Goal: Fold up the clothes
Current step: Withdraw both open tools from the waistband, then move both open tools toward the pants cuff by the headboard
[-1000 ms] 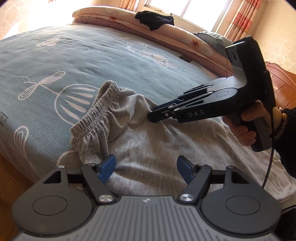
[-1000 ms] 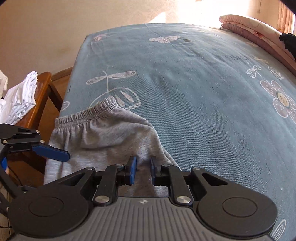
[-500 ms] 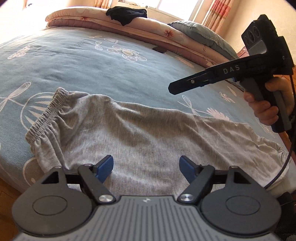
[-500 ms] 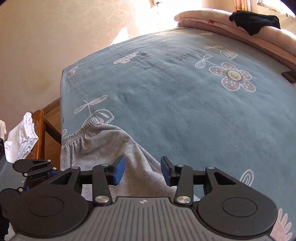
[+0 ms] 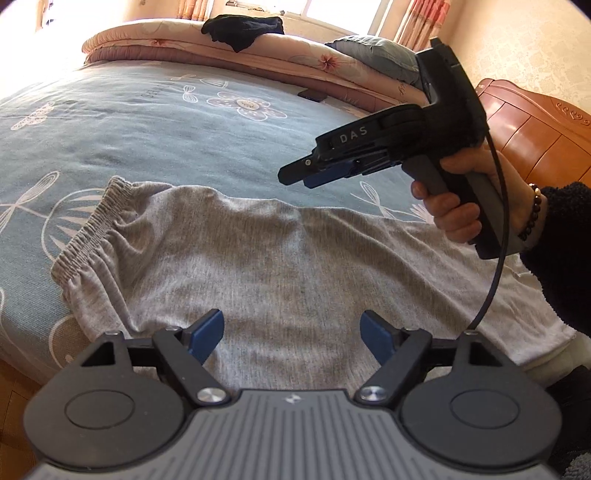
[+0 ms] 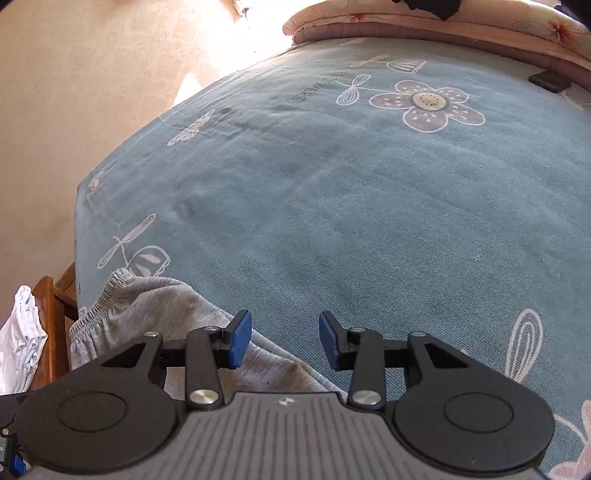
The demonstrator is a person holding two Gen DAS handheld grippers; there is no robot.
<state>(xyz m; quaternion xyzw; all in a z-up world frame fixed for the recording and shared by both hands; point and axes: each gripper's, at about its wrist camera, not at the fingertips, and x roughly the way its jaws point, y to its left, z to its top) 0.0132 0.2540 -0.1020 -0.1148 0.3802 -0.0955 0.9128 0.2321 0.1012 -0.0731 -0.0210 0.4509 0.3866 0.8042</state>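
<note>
Black garment on folded quilt

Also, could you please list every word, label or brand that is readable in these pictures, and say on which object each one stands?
"DAS": white letters on the side of the right gripper, seen from the left wrist view.
"FLOWERS": dark print on the blue bedsheet, beside the flower pattern, reading sideways in the right wrist view.
The same print on the bedsheet in the left wrist view is too small to read.
The small emblems on both gripper bodies are symbols, not letters.
</note>
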